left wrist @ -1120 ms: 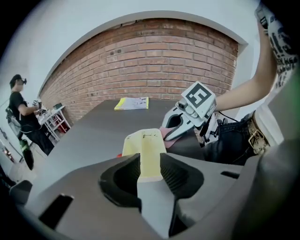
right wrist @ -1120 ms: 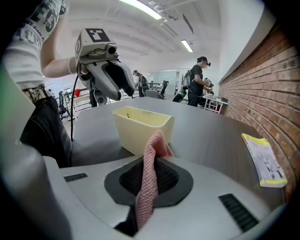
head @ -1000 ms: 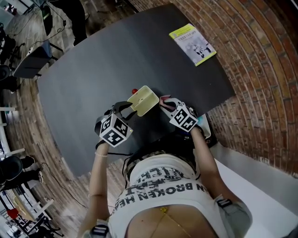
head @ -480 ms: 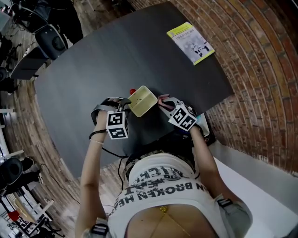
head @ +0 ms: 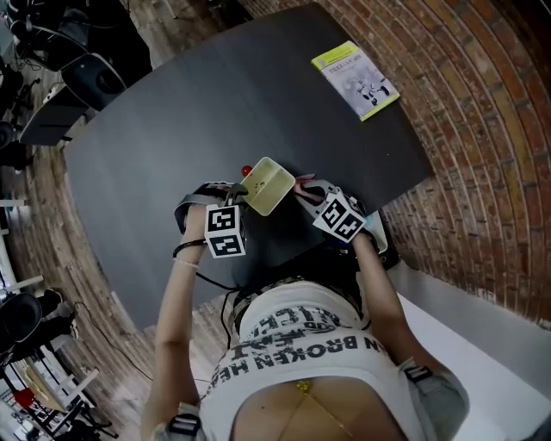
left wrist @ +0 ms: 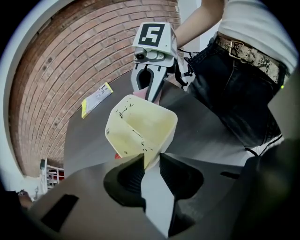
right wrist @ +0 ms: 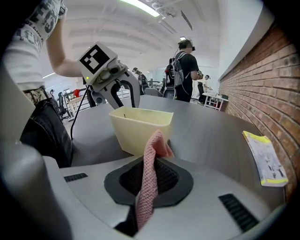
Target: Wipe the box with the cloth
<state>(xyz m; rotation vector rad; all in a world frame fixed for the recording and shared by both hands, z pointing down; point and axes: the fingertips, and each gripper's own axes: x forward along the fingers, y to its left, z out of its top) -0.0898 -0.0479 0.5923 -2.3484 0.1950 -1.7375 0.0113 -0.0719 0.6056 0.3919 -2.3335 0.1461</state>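
Left tongs (left wrist: 151, 160) are closing around a corner of the smooth cream box (left wrist: 140, 126); right tongs (right wrist: 149, 176) clamp knitted pink cloth (right wrist: 156, 143).

- Surface (head: 215, 103): dark, matte, with a rounded outline; most of its top is bare.
- Booklet (head: 355, 80): yellow-edged with white pages showing print. It lies flat near the far right corner of the surface, well apart from everything else.
- Small red item (head: 247, 170): sits on the surface near its middle; too small to identify.
- Brick wall (head: 482, 129): runs along the right side of the surface.
- White ledge (head: 482, 344): at the lower right, beside the brick wall.
- Black chair (head: 95, 76): stands on the floor beyond the far left edge of the surface.
- Person with backpack (right wrist: 185, 70): stands beyond the far end of the surface.
- Strip light (right wrist: 140, 7): lit, on the white ceiling.
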